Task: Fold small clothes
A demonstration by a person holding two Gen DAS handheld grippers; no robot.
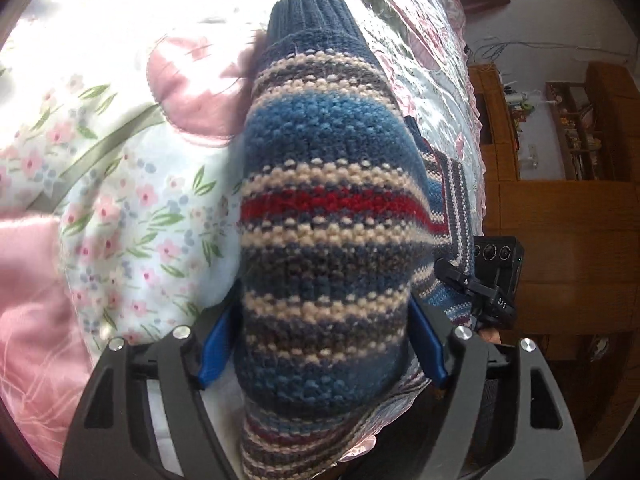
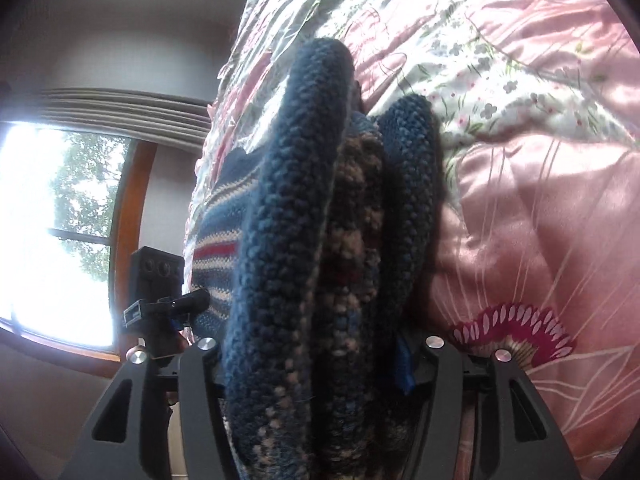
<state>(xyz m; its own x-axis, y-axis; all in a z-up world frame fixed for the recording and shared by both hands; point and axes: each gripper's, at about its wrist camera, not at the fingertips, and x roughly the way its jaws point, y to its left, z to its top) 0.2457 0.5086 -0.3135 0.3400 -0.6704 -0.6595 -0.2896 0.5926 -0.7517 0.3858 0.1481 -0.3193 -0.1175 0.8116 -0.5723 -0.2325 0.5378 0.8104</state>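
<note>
Your left gripper and right gripper each pinch the striped knit sweater bunched over the floral satin quilt, window and wooden cabinet past the edges.
</note>
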